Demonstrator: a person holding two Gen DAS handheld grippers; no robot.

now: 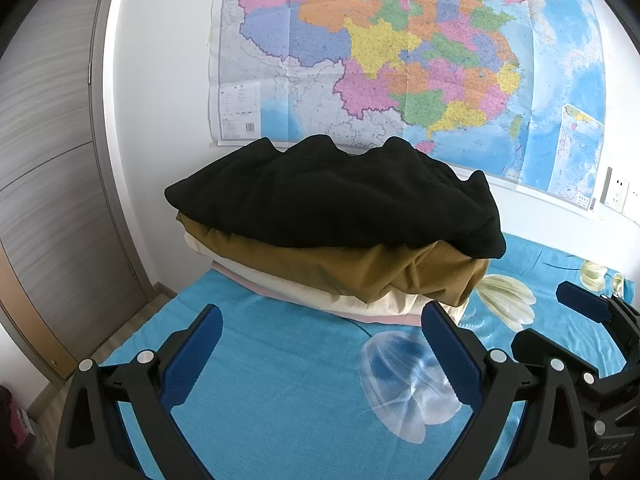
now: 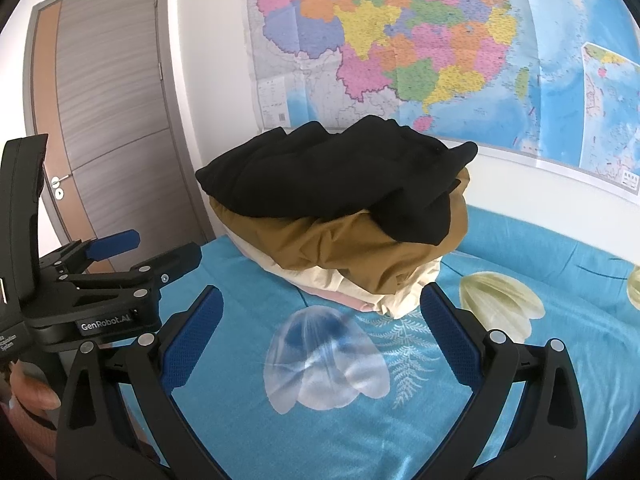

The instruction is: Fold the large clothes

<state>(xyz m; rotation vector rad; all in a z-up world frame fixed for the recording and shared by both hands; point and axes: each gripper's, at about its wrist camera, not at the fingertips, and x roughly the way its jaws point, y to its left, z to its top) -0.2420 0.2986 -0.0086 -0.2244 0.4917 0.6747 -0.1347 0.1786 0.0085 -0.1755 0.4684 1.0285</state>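
Left gripper: jaws apart, empty, before clothes pile.
Right gripper: likewise apart.
Right view only: door.

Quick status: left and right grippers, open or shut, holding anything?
Left gripper: open, holding nothing, above the blue bedsheet.
Right gripper: open, holding nothing, short of the clothes pile.

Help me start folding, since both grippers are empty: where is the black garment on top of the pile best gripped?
Probably the black garment by its loose corner overhanging the tan one at the pile's right end, approached from the bed side. That flap hangs clear, so fingers should close on one layer.
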